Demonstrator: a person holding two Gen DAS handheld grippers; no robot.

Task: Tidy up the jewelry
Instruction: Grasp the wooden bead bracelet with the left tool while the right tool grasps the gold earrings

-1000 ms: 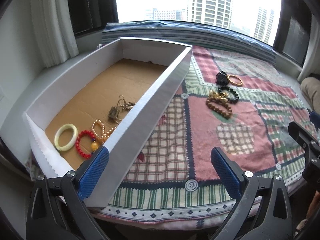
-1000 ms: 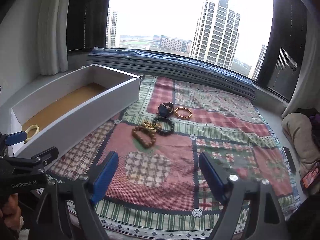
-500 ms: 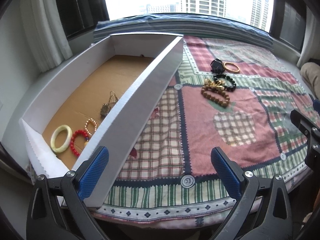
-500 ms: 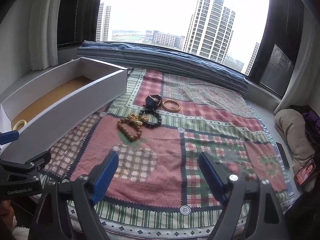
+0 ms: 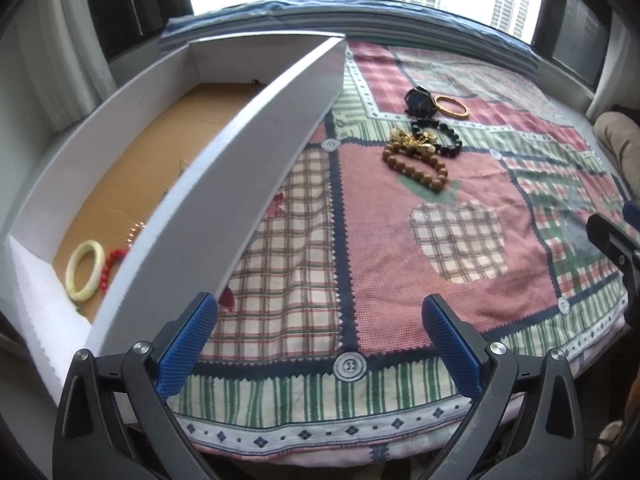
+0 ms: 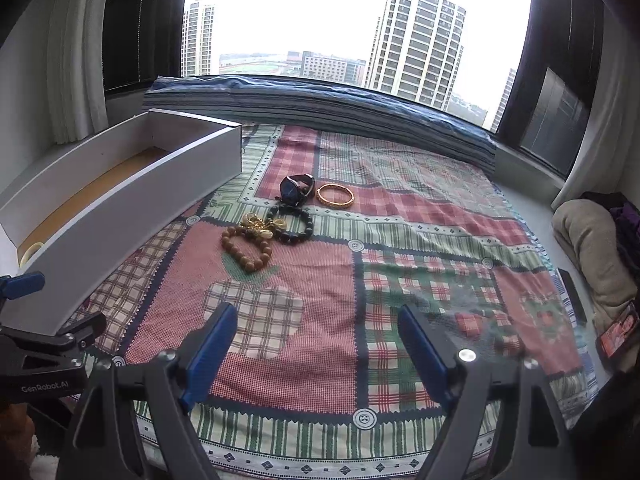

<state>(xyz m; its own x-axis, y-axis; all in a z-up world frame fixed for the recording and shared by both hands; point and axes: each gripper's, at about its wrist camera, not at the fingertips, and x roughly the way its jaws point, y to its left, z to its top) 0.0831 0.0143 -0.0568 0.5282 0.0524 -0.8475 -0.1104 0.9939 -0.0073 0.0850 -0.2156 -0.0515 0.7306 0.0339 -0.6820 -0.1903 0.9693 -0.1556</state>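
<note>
A long white box (image 5: 224, 184) with a brown floor lies at the left on a plaid cloth (image 5: 400, 248). Inside it near the front are a pale green bangle (image 5: 84, 270) and a red bead bracelet (image 5: 111, 265). On the cloth lie a brown wooden bead bracelet (image 6: 246, 250), a gold charm piece (image 6: 262, 227), a black bead bracelet (image 6: 294, 226), a dark watch (image 6: 294, 189) and a gold bangle (image 6: 335, 195). My left gripper (image 5: 318, 338) is open and empty by the box's front corner. My right gripper (image 6: 318, 344) is open and empty, well short of the jewelry.
A folded striped blanket (image 6: 320, 106) runs along the window at the back. A beige cushion (image 6: 592, 248) and a phone (image 6: 618, 330) lie at the right. White curtains (image 6: 76, 52) hang at the left. The left gripper shows in the right wrist view (image 6: 44, 344).
Both grippers have lowered and swung slightly; the left view has shifted right, so less of the box's inside shows. Nothing was grasped or moved.
</note>
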